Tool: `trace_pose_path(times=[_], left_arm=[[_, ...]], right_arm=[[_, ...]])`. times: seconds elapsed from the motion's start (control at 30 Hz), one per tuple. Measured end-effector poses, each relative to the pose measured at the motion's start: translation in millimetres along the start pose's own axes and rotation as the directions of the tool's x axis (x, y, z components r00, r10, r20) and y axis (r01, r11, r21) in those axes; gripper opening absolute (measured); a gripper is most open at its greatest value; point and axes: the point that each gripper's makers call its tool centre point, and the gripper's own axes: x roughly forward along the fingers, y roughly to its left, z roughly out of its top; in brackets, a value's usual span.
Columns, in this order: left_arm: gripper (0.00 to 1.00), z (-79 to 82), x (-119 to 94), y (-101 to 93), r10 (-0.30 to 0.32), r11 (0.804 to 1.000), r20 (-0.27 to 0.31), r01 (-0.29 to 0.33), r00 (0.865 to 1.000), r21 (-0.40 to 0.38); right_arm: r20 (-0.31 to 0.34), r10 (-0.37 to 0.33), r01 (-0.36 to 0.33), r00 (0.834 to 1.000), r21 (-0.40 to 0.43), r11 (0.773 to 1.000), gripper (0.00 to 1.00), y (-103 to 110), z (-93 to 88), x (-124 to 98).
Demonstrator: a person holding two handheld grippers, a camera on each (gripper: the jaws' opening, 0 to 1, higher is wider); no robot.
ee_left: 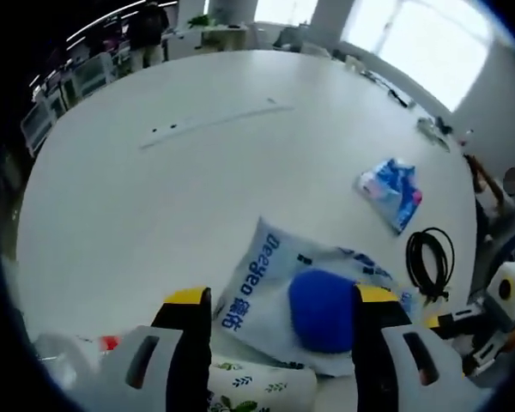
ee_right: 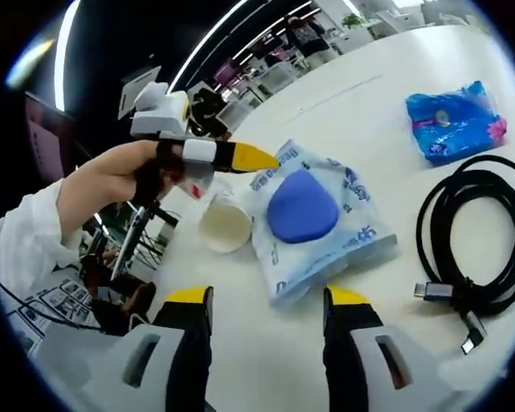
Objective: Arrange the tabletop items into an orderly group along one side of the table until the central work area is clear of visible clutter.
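One paper cup [ee_right: 224, 227] tipped on side beside tissue pack [ee_right: 313, 225], inside hidden; left claw [ee_left: 275, 314] and right claw [ee_right: 262, 309] both apart.

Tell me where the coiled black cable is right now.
In the right gripper view, the black cable lies coiled on the white table at the right, just below the small blue packet and right of the white tissue pack.

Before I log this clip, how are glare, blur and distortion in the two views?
Left gripper view: windows blow out at top right, the table bulges from the fisheye, and the cup at the bottom is soft. Right gripper view: sharper; the cable and blue pouch are crisp, the background is dark, and the left gripper is slightly blurred.
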Motion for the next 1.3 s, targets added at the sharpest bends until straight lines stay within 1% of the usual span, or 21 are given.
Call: trace_pose_path(times=[0.07,0.13,0.27,0.33,0.4,0.43,0.47,0.5,0.53,0.6,0.7,0.77,0.8,0.83,0.9,0.93,1.07,1.2,1.23,1.3], left_arm=[[0.62,-2.4,1.6,0.6,-0.003,1.0,-0.006,0.003,1.0,-0.01],[0.6,-4.4,1.6,1.8,0.005,1.0,-0.012,-0.005,1.0,-0.014],[0.52,-4.1,2.4,7.3,0.023,1.0,-0.002,-0.023,1.0,-0.016],[0.5,-4.0,2.9,9.9,0.027,0.999,0.0,-0.027,1.0,-0.028],[0.46,-4.6,3.5,13.3,0.033,0.999,-0.002,-0.033,0.999,-0.039],[0.45,-5.4,3.9,15.8,0.041,0.998,-0.002,-0.041,0.999,-0.043],[0.43,-5.7,4.1,16.9,0.046,0.998,-0.001,-0.046,0.999,-0.049],[0.4,-6.1,4.0,17.3,0.049,0.997,-0.003,-0.049,0.999,-0.052],[0.38,-6.8,3.5,18.1,0.056,0.997,-0.009,-0.056,0.998,-0.052],[0.36,-8.0,3.1,18.4,0.062,0.997,-0.016,-0.063,0.998,-0.049],[0.31,-8.5,2.5,20.4,0.075,0.996,-0.022,-0.076,0.997,-0.047],[0.22,-8.0,1.3,21.9,0.078,0.995,-0.02,-0.079,0.997,-0.055],[0.17,-6.6,-0.8,23.2,0.083,0.994,-0.015,-0.084,0.996,-0.071],[0.09,-5.8,-2.5,24.3,0.088,0.993,-0.012,-0.089,0.996,-0.082],[0.0,-5.2,-5.2,26.7,0.089,0.99,-0.005,-0.089,0.996,-0.11],[0.0,-5.5,-6.0,27.3,0.084,0.989,-0.003,-0.083,0.996,-0.125],[0.0,-5.8,-5.9,26.5,0.074,0.988,-0.004,-0.074,0.997,-0.134],[0.0,-4.9,-8.0,24.7,0.068,0.988,0.001,-0.068,0.998,-0.139],[0.0,-3.6,-9.0,21.7,0.052,0.988,0.006,-0.05,0.999,-0.146],[0.0,-0.5,-12.2,21.9,0.051,0.988,0.017,-0.048,0.999,-0.148]], right_arm=[[-0.001,-0.001,0.001,1.0,0.004,1.0,0.43,-0.9,1.5,2.1],[0.001,-0.017,0.017,1.0,0.01,1.0,0.41,-5.7,3.1,5.1],[-0.009,-0.05,0.05,0.999,0.066,0.997,0.3,-13.4,1.6,7.4],[-0.001,-0.06,0.059,0.998,0.074,0.995,0.25,-16.2,1.2,6.8],[0.043,-0.077,0.071,0.996,0.116,0.991,0.23,-19.9,5.6,6.0],[0.046,-0.084,0.077,0.995,0.127,0.989,0.21,-22.6,4.7,4.9],[0.038,-0.084,0.079,0.996,0.12,0.99,0.19,-24.1,3.2,5.0],[0.032,-0.085,0.081,0.996,0.117,0.99,0.13,-25.3,2.3,5.3],[0.02,-0.083,0.081,0.996,0.112,0.99,0.1,-26.0,1.2,5.1],[0.023,-0.084,0.08,0.996,0.123,0.989,0.09,-26.1,2.0,4.9],[0.011,-0.089,0.088,0.996,0.102,0.991,0.06,-25.6,0.7,4.1],[0.004,-0.095,0.094,0.995,0.108,0.99,0.04,-26.5,-0.4,3.3],[-0.001,-0.099,0.098,0.995,0.105,0.99,0.04,-27.3,-1.4,2.7],[-0.002,-0.1,0.099,0.995,0.1,0.99,0.03,-28.4,-1.7,2.5],[-0.005,-0.103,0.103,0.995,0.1,0.99,0.02,-30.2,-2.0,0.0],[-0.003,-0.102,0.101,0.995,0.102,0.99,0.02,-30.9,-1.5,-0.9],[0.005,-0.096,0.095,0.995,0.114,0.989,0.01,-31.7,2.3,-2.4],[0.008,-0.099,0.098,0.995,0.09,0.991,0.0,-31.0,7.3,-4.7],[0.012,-0.099,0.098,0.995,0.089,0.991,0.0,-30.3,8.6,-5.6],[0.028,-0.096,0.094,0.995,0.071,0.993,0.0,-27.9,16.1,-6.8]])
